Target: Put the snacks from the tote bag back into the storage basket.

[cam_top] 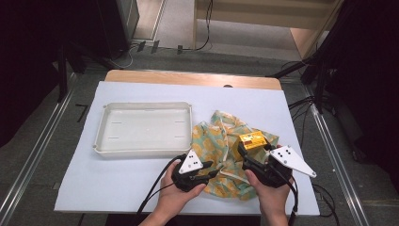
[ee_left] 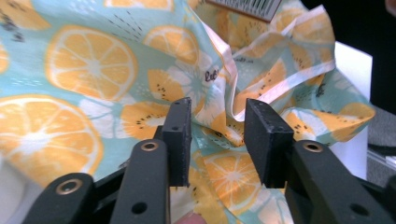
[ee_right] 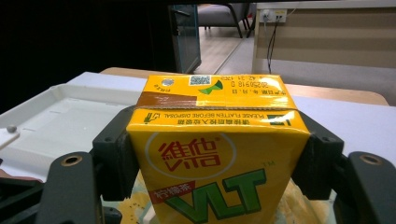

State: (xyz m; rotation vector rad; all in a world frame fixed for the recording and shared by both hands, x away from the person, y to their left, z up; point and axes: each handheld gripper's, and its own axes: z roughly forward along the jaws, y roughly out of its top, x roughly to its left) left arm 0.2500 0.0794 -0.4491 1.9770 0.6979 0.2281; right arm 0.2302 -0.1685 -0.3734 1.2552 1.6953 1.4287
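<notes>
My right gripper (ee_right: 215, 154) is clamped on a yellow cardboard drink carton with green and red lettering (ee_right: 217, 154); both black jaws press flat against its two sides, and the carton stands upright between them, its folded top facing the camera. In the high view this carton (cam_top: 251, 140) sits above the right-hand part of a crumpled light-blue cloth printed with orange slices (cam_top: 221, 141), which lies on the white sheet covering the desk (cam_top: 117, 183), just right of a shallow white rectangular plastic tray (cam_top: 143, 128). The tray's near right corner lies just beside the cloth's left edge; whether they touch I cannot tell. My left gripper (ee_left: 217, 135) is released: its jaws stand apart with a clear gap, and a raised fold of the cloth (ee_left: 93, 70) shows beyond that gap, not pinched by either pad. In the high view my left gripper (cam_top: 214, 170) rests at the cloth's near left edge, close to my right gripper (cam_top: 247, 157), fingers wrapped round its body.
</notes>
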